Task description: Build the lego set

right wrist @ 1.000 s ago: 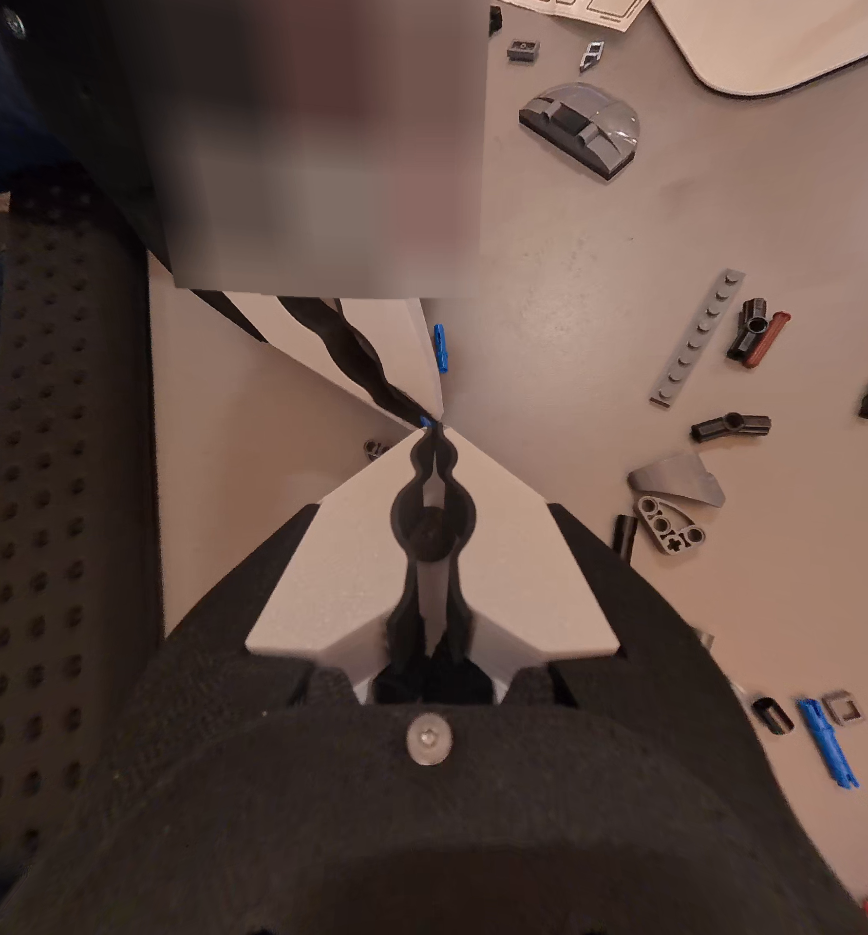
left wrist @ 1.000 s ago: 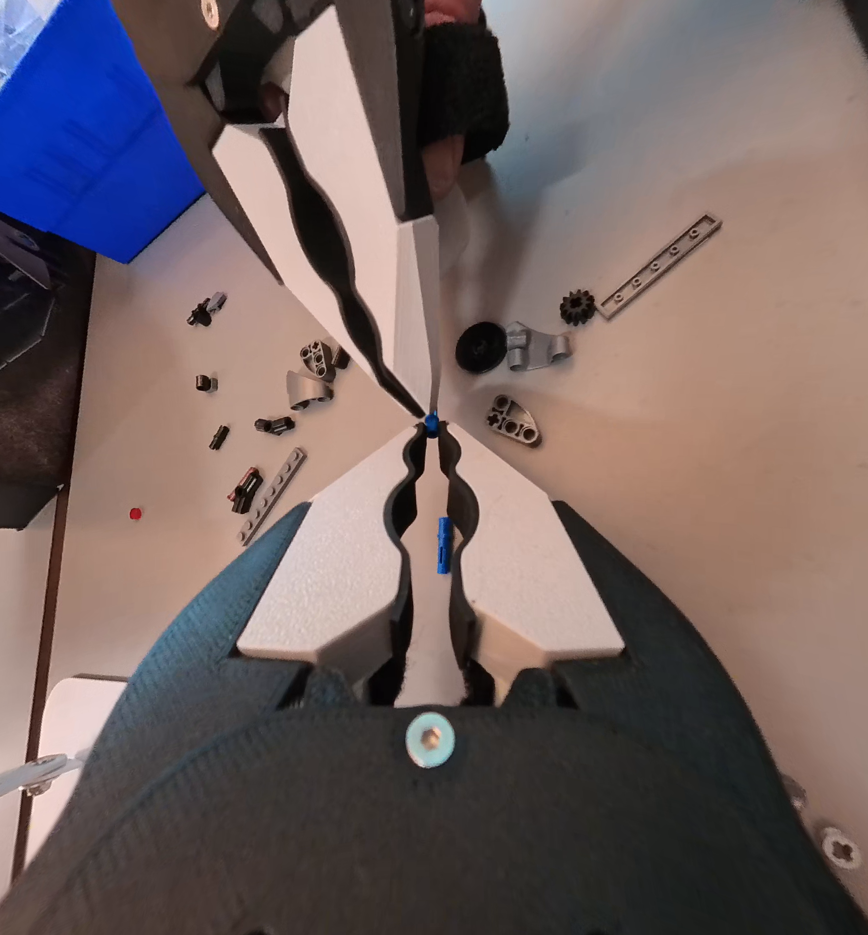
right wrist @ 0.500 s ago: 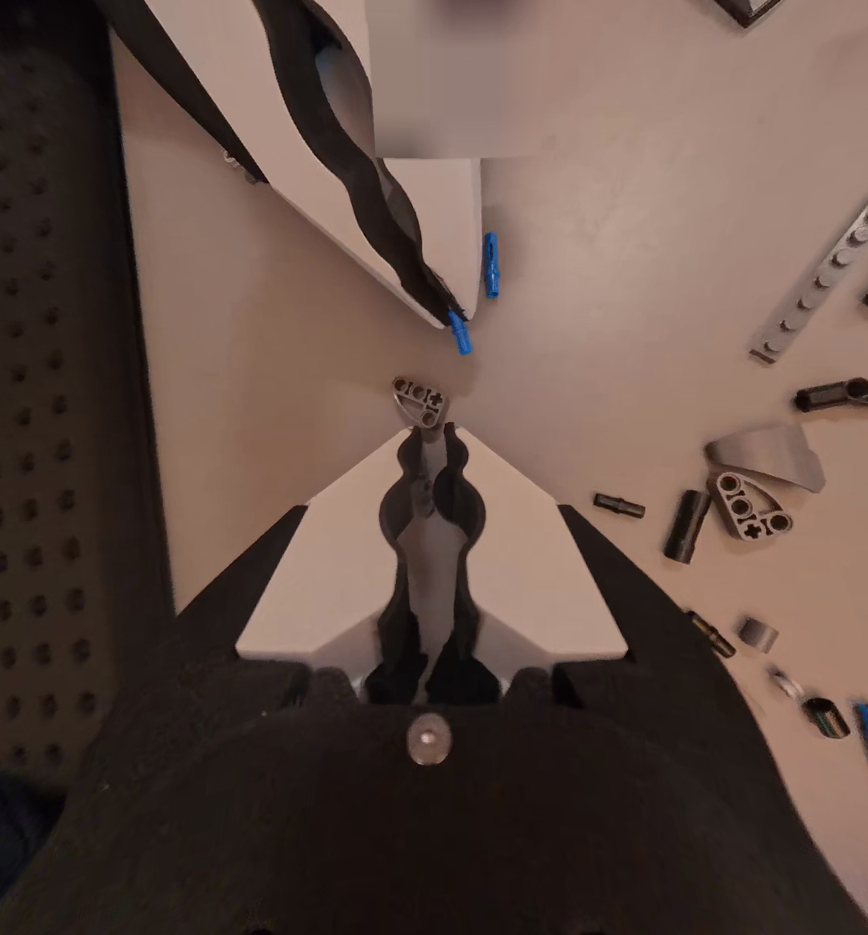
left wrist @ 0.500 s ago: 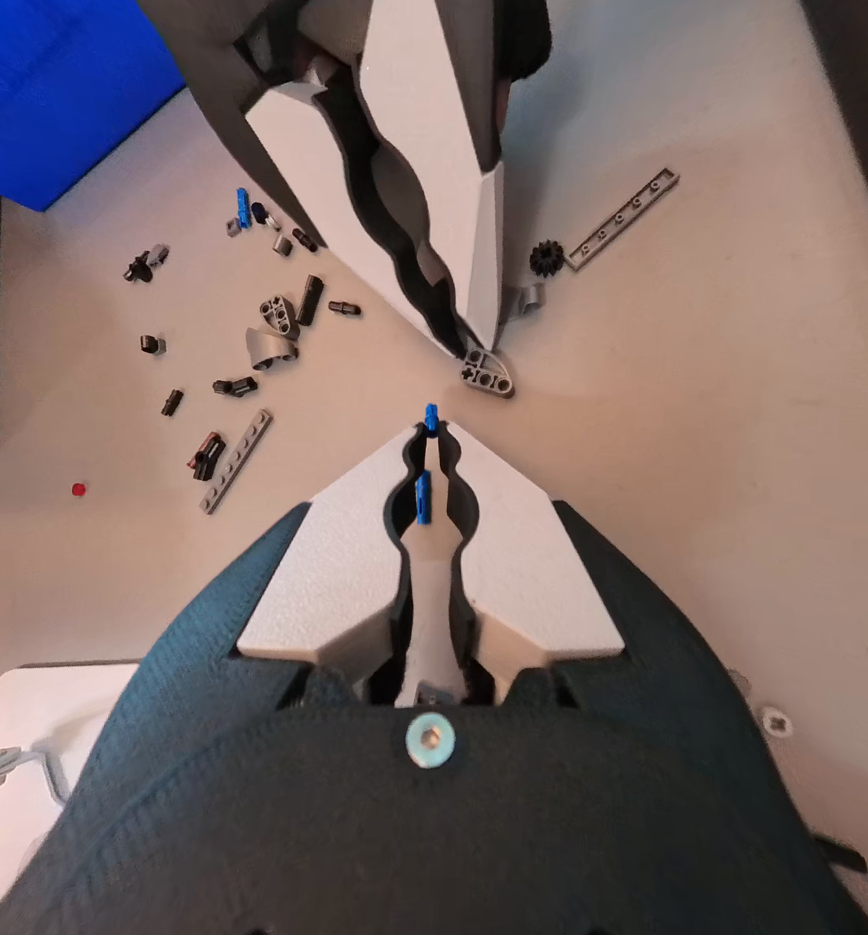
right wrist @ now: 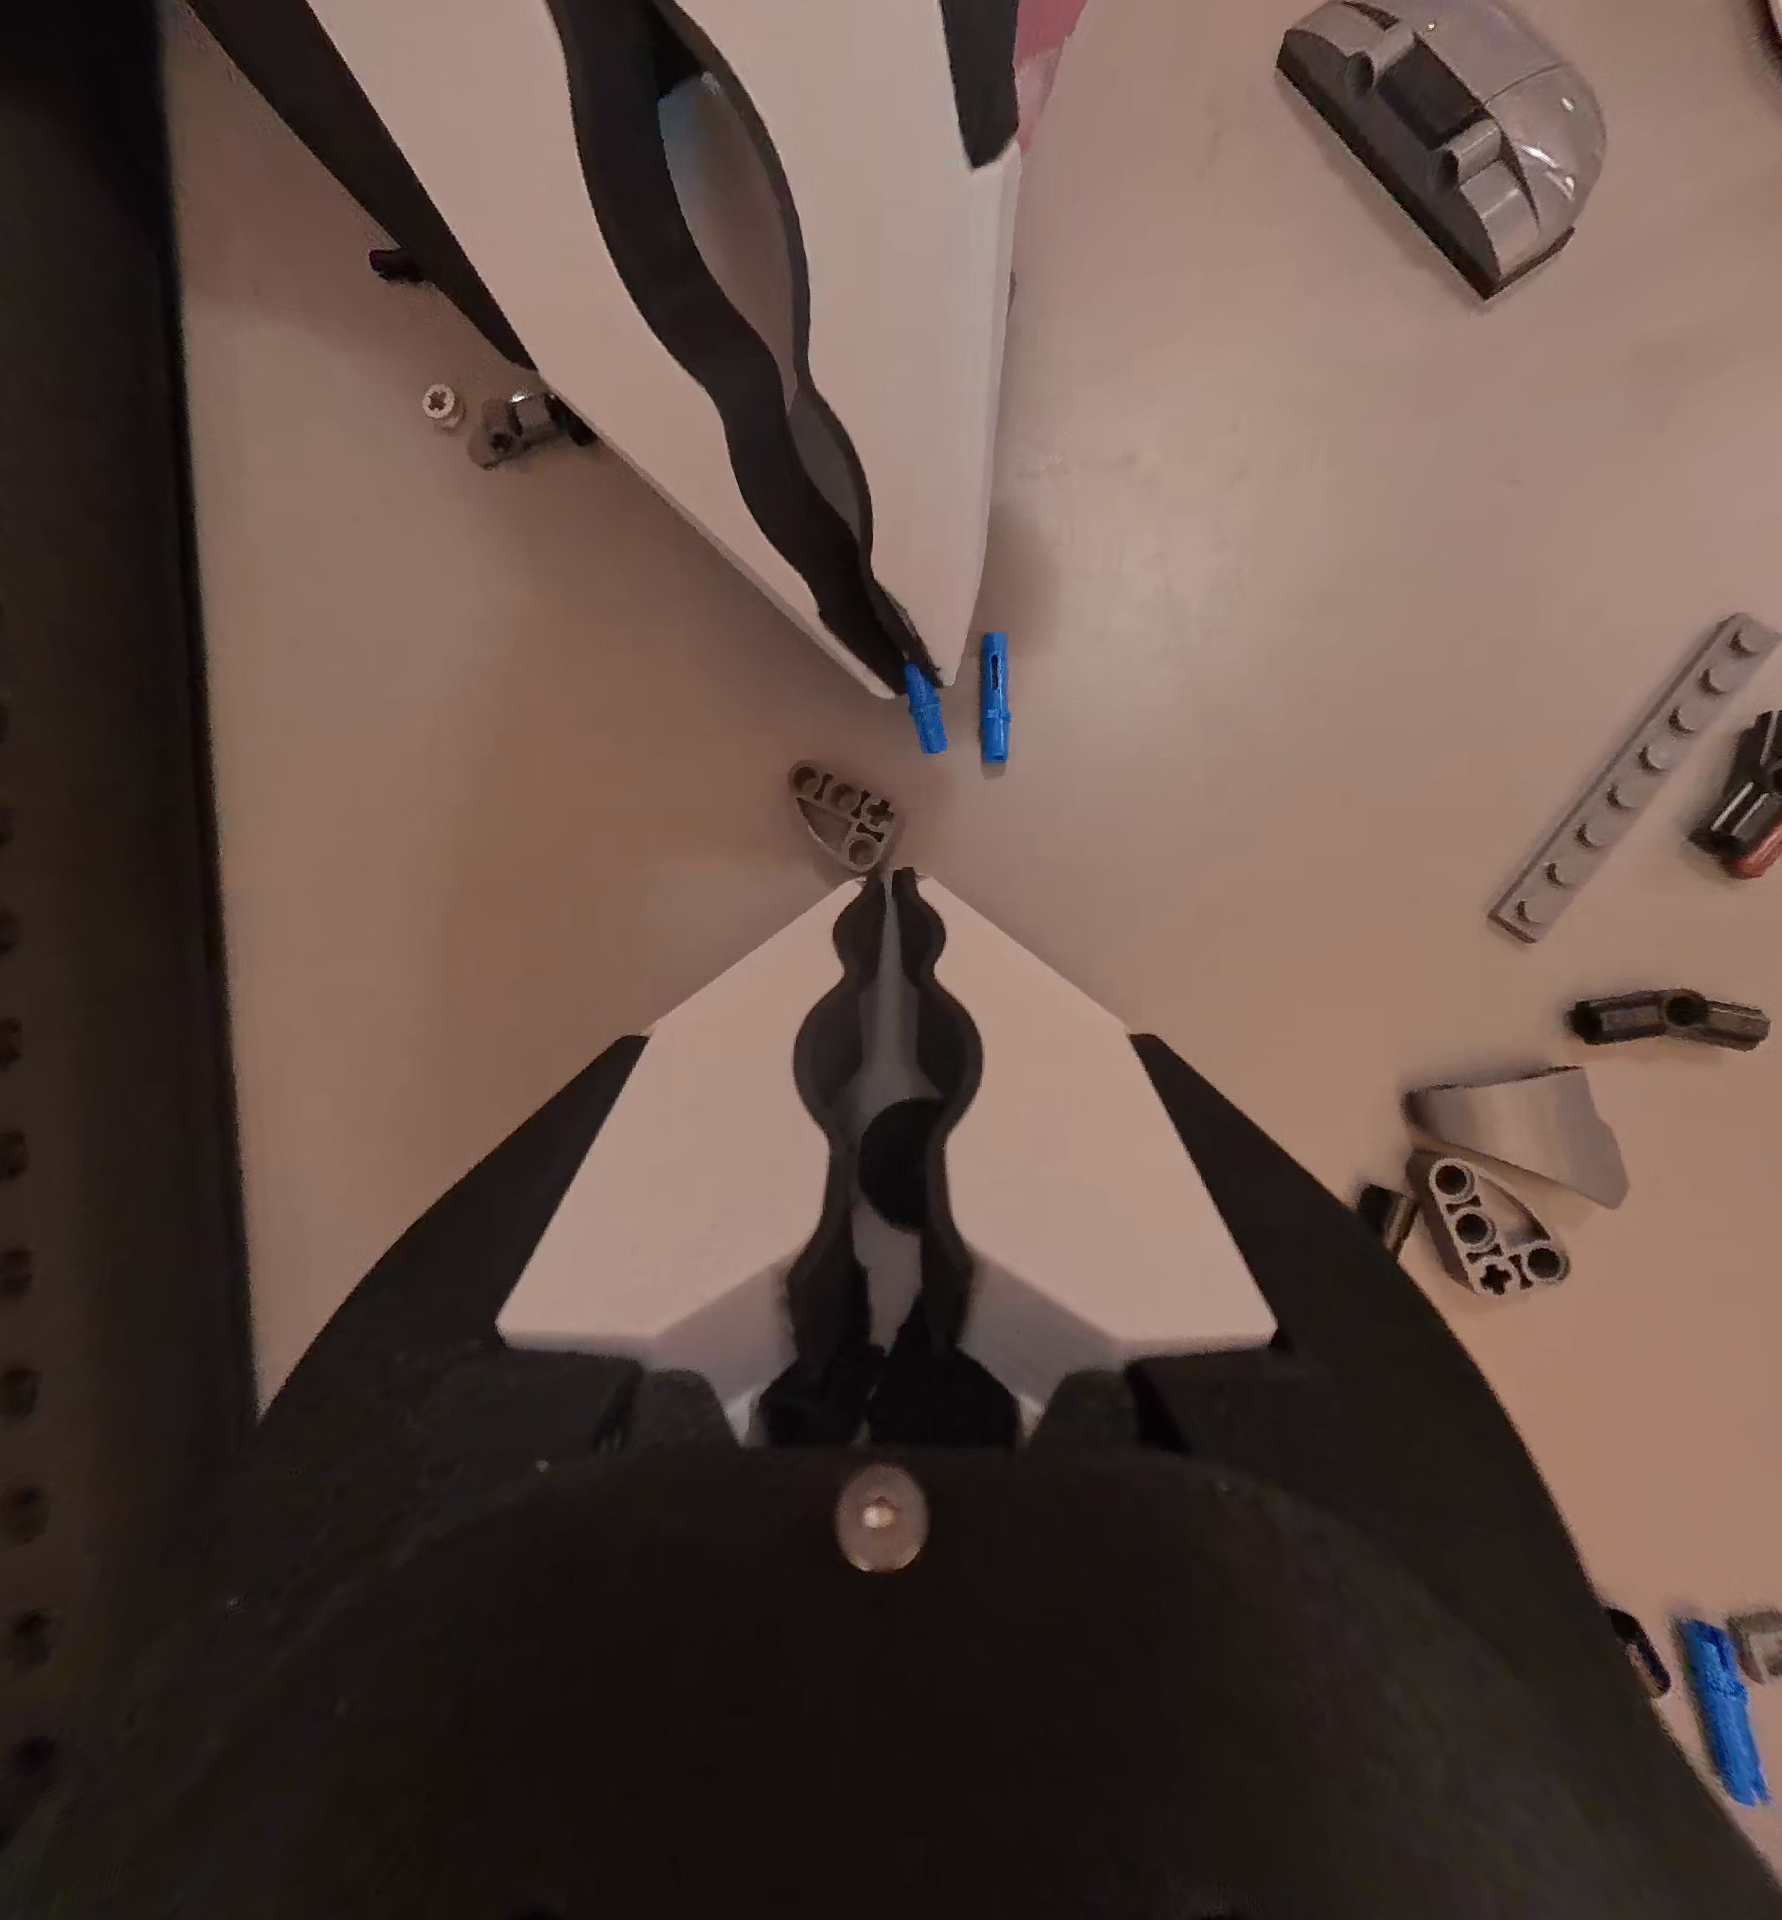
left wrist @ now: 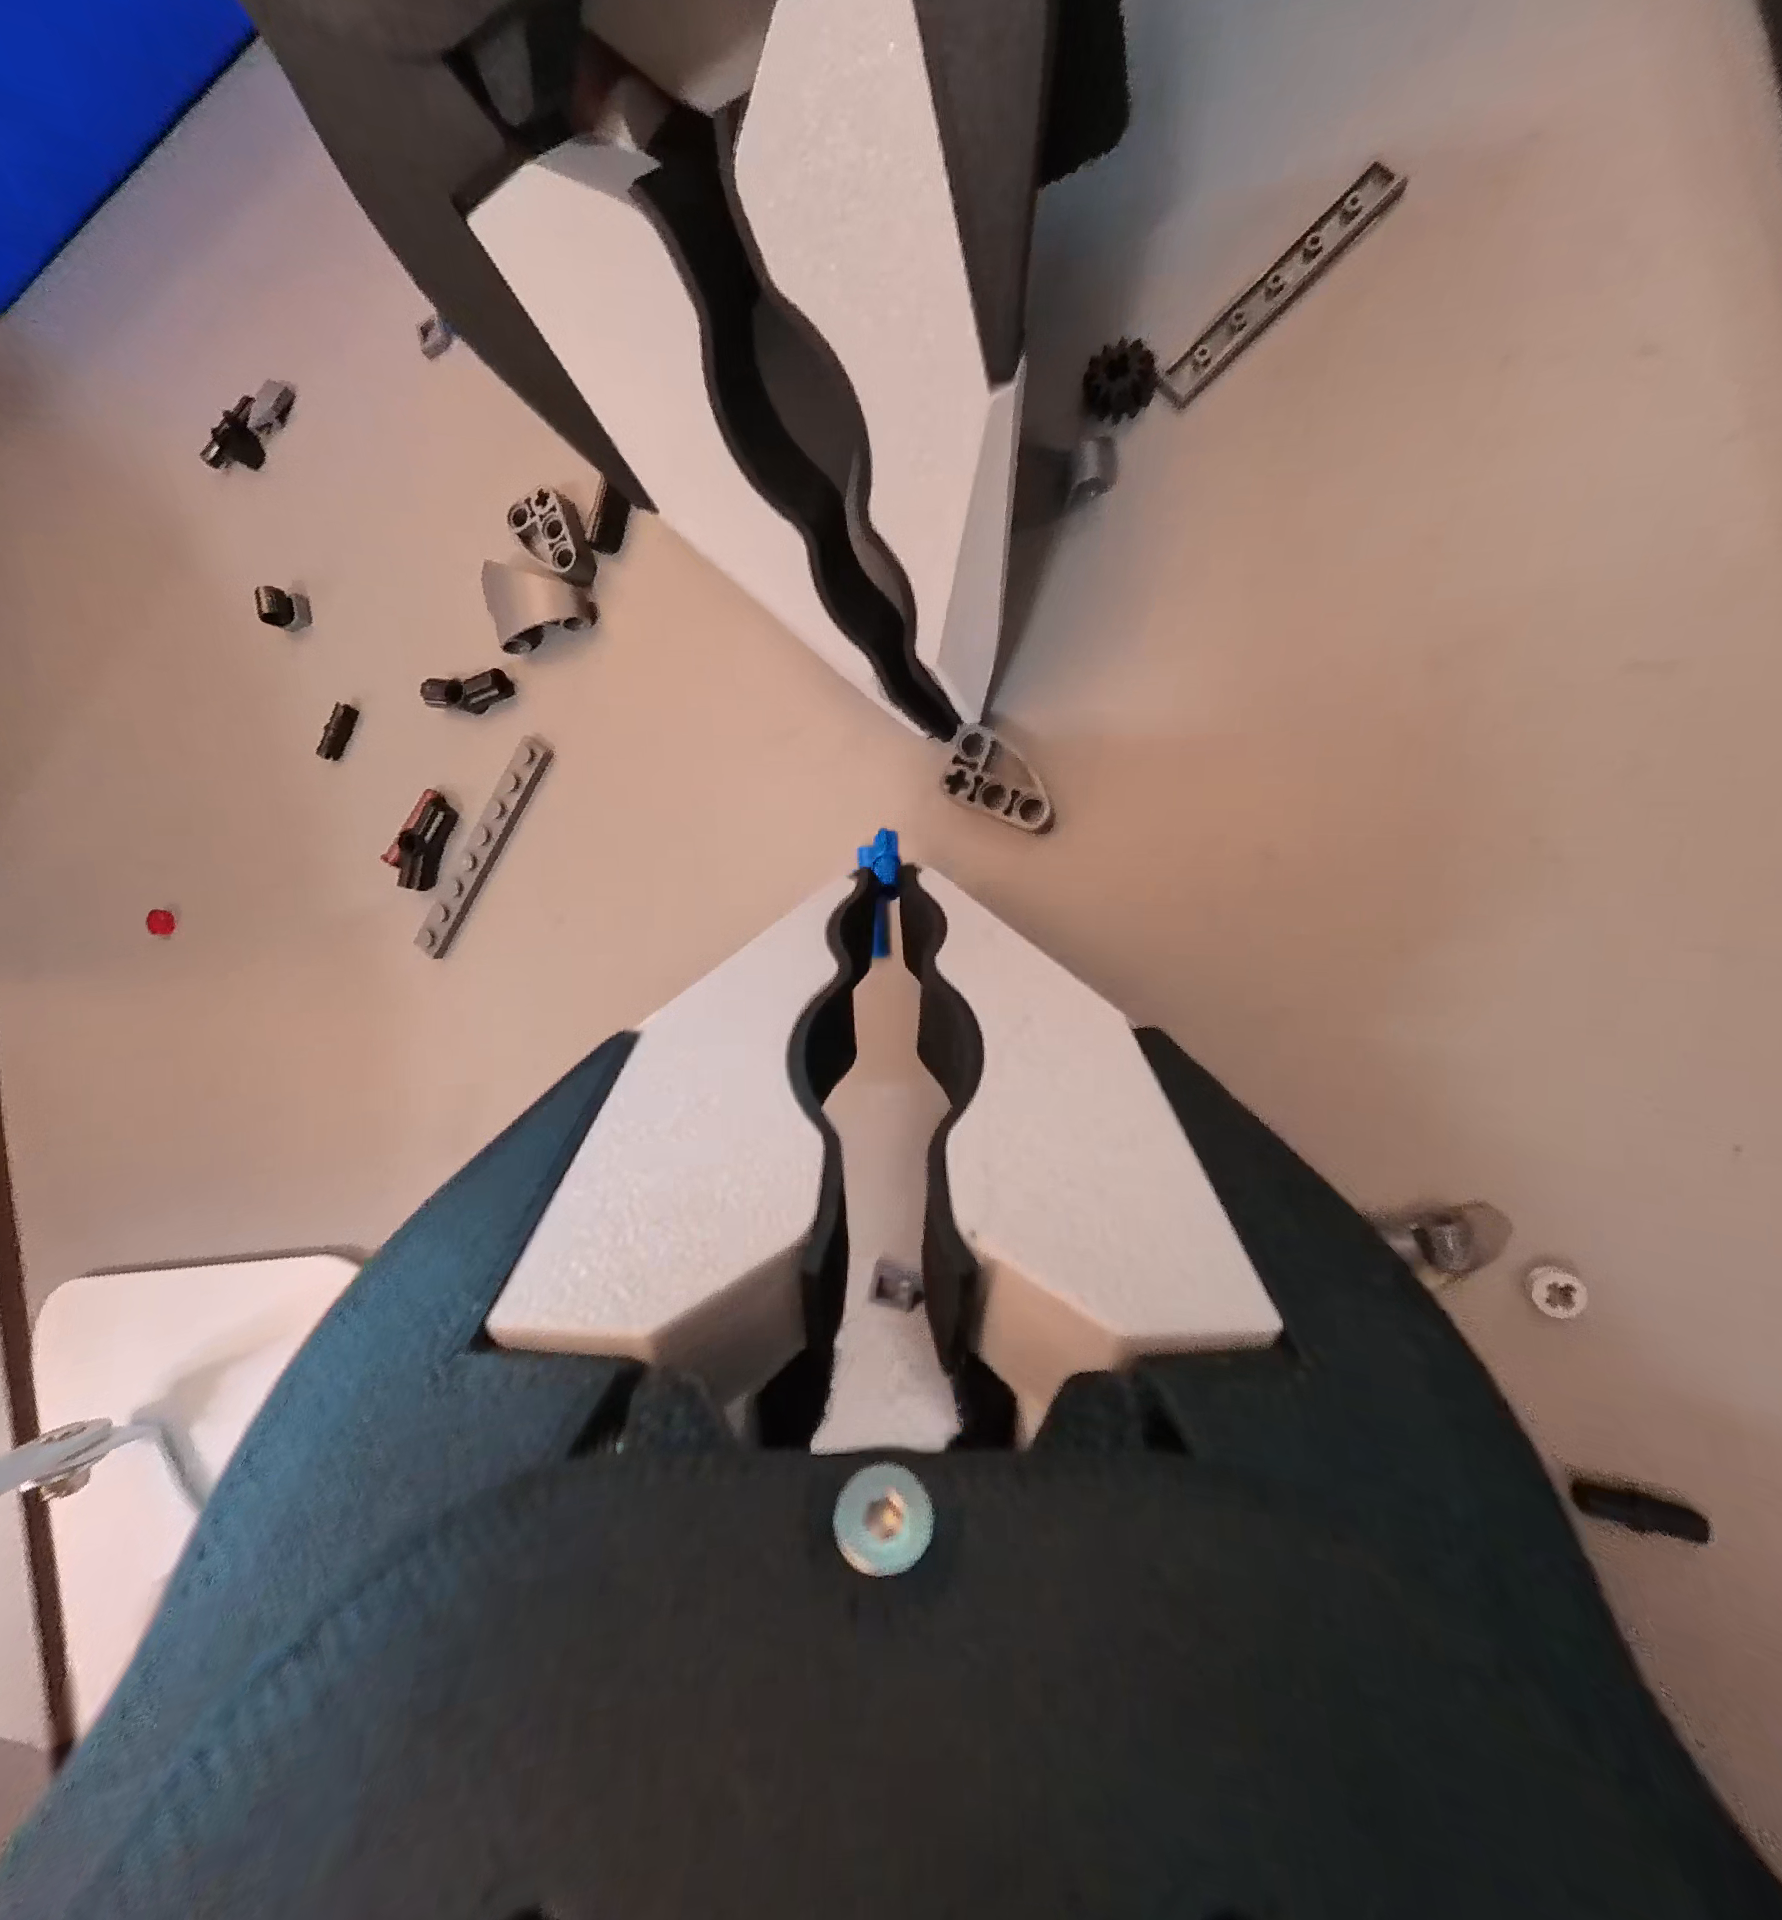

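Note:
My left gripper (left wrist: 882, 873) is shut on a short blue pin (left wrist: 879, 854) that sticks out past its tips. It also shows in the right wrist view (right wrist: 923, 675), where the pin (right wrist: 925, 717) points down. My right gripper (right wrist: 892, 878) is shut on the corner of a grey triangular liftarm (right wrist: 845, 821). In the left wrist view the right gripper (left wrist: 954, 727) comes in from the top, with the liftarm (left wrist: 1001, 784) at its tips. Pin and liftarm are a short way apart. A second blue pin (right wrist: 993, 696) lies on the table beside the held one.
Loose parts lie on the beige table: a grey plate (left wrist: 487, 847), a second plate (left wrist: 1292, 281), a black gear (left wrist: 1115, 379), another grey liftarm (right wrist: 1489, 1236), a long blue pin (right wrist: 1723, 1714) and a grey-black curved assembly (right wrist: 1448, 135). A blue bin (left wrist: 56, 125) stands far left and a black perforated board (right wrist: 35, 935) runs along one edge. My left and right fingertips are right by each other.
One second ago both grippers' tips met at the blue pin. They have drawn apart: the left keeps the pin, and the right has gone to the grey liftarm and taken hold of it.

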Motion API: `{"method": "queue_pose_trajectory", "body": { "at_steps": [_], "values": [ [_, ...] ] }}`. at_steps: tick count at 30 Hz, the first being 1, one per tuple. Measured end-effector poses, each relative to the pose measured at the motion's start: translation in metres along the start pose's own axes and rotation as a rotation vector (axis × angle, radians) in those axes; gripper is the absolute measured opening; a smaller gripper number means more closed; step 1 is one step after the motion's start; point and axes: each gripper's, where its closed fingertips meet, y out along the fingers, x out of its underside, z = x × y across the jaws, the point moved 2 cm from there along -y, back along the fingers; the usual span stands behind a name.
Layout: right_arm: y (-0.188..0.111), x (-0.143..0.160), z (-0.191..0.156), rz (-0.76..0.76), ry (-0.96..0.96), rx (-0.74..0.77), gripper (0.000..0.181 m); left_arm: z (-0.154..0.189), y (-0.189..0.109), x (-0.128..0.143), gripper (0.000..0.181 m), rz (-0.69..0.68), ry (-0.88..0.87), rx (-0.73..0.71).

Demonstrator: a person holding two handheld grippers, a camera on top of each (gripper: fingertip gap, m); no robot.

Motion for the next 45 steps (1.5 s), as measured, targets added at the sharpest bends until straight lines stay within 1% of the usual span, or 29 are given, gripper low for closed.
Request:
{"method": "queue_pose_trajectory", "body": {
  "at_steps": [6, 8, 14, 18, 21, 32, 39, 45],
  "values": [
    [0.0, -0.001, 0.0, 0.01, -0.011, 0.006, 0.001, 0.005, -0.003, -0.004, 0.002, -0.082, 0.052, 0.003],
    [0.001, -0.001, -0.002, 0.012, -0.013, -0.003, 0.003, 0.01, 0.0, -0.005, 0.002, -0.11, 0.069, 0.024],
    [0.003, -0.003, -0.008, 0.0, -0.038, -0.011, 0.002, 0.015, 0.006, 0.006, 0.002, -0.212, 0.098, 0.05],
    [0.005, -0.005, -0.012, -0.001, -0.049, -0.028, 0.001, 0.015, 0.006, 0.002, 0.002, -0.207, 0.099, 0.052],
    [0.006, -0.005, -0.012, 0.002, -0.047, -0.032, 0.0, 0.017, 0.007, 0.005, 0.002, -0.241, 0.115, 0.057],
    [0.008, -0.007, -0.014, 0.005, -0.052, -0.032, 0.0, 0.018, 0.009, 0.0, 0.002, -0.275, 0.171, 0.047],
    [0.008, -0.007, -0.014, 0.006, -0.047, -0.034, 0.0, 0.016, 0.001, -0.004, 0.002, -0.279, 0.187, 0.034],
    [0.008, -0.007, -0.013, 0.008, -0.042, -0.036, 0.0, 0.018, 0.0, -0.007, 0.002, -0.33, 0.241, 0.029]
  ]
}}
